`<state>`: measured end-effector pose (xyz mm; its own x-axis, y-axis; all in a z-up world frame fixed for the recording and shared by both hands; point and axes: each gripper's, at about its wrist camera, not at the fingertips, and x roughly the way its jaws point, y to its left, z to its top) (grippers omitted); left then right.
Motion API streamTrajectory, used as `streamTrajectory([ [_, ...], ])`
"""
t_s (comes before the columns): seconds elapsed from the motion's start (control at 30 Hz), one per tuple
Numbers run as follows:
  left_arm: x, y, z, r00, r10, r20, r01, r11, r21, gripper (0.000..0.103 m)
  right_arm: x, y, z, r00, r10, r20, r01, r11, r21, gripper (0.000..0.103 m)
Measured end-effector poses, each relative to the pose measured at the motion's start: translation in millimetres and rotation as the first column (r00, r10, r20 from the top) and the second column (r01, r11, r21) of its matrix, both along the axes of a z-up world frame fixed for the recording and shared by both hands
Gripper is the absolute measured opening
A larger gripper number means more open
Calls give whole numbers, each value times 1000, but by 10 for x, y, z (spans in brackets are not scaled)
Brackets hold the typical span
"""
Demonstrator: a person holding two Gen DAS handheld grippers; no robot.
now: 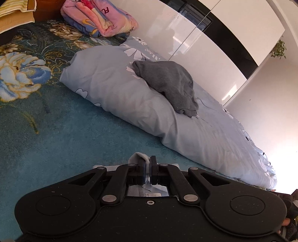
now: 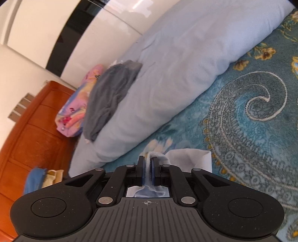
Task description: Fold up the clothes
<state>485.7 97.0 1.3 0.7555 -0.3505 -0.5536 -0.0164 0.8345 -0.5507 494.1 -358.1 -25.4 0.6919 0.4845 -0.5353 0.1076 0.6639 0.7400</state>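
Most of the white garment [image 2: 188,158] lies hidden beneath the right claw [image 2: 148,167]; beneath the left claw [image 1: 148,167] only a pinched fold shows.

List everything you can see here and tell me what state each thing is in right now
Left gripper: shut on the white garment.
Right gripper: shut on the white garment.
White garment: pinched by both grippers, bunched over the blanket.
Grey garment: crumpled, lying on the duvet.
Duvet: folded into a puffy roll.
Pink blanket: folded, lying by the headboard.
Teal blanket: spread flat.
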Motion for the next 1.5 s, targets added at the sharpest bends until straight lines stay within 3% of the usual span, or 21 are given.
streamTrajectory([
  [0.13, 120, -31, -99, 999, 17, -48, -17, 1000, -2, 1, 122, 29, -163, 997, -9, -74, 7, 1000, -26, 5],
  [0.2, 135, -36, -101, 998, 9, -57, -11, 1000, -27, 11, 124, 18, -155, 997, -7, -72, 6, 1000, -16, 6],
  [0.3, 139, 51, -46, 999, 35, -31, -39, 989, -143, 23, 129, -10, -121, 998, -9, -60, 9, 1000, 0, 10],
  [0.33, 137, 97, -10, 998, 59, -17, -61, 981, -186, 26, 129, -49, -65, 999, -27, -41, 28, 1000, 12, 14],
  [0.37, 133, 135, 25, 996, 84, -11, -84, 976, -203, 32, 118, -93, -21, 998, -50, -25, 51, 998, 30, 25],
  [0.43, 122, 202, 88, 991, 132, -8, -130, 968, -214, 35, 95, -177, 61, 996, -93, 2, 93, 994, 60, 44],
  [0.57, 3, 279, 172, 992, 124, -25, -126, 981, -146, 36, -18, -279, 158, 995, -100, 16, 100, 995, 2, 43],
  [0.73, -409, 264, 103, 998, 30, -63, -31, 999, -8, 46, -405, -292, 62, 1000, -6, -16, 4, 995, -105, 44],
  [0.9, -786, 192, -171, 989, -57, -140, 61, 998, 20, 54, -835, -223, -165, 995, 66, -77, -74, 991, -108, 45],
  [1.0, -961, 105, -299, 986, -88, -144, 92, 996, 22, 56, -983, -157, -176, 995, 83, -59, -88, 992, -87, 45],
  [1.1, -1040, 30, -308, 988, -88, -127, 91, 996, 20, 56, -1051, -64, -192, 993, 105, -56, -107, 993, -41, 44],
  [1.2, -1074, -38, -296, 989, -75, -127, 76, 997, 3, 52, -1079, 58, -206, 992, 118, -50, -120, 991, -51, 38],
  [1.23, -1083, -61, -293, 990, -67, -126, 67, 998, 0, 48, -1086, 85, -203, 993, 111, -49, -114, 992, -57, 26],
  [1.27, -1111, -88, -283, 990, -47, -130, 47, 999, 1, 34, -1086, 99, -201, 993, 101, -56, -104, 993, -56, 19],
  [1.37, -1182, -126, -264, 989, 26, -147, -28, 1000, -13, 8, -1111, 138, -161, 994, 85, -62, -89, 994, -65, 10],
  [1.5, -1320, -205, -104, 992, 64, -104, -65, 998, -5, 3, -1216, 184, -25, 995, 80, -51, -84, 993, -83, 8],
])
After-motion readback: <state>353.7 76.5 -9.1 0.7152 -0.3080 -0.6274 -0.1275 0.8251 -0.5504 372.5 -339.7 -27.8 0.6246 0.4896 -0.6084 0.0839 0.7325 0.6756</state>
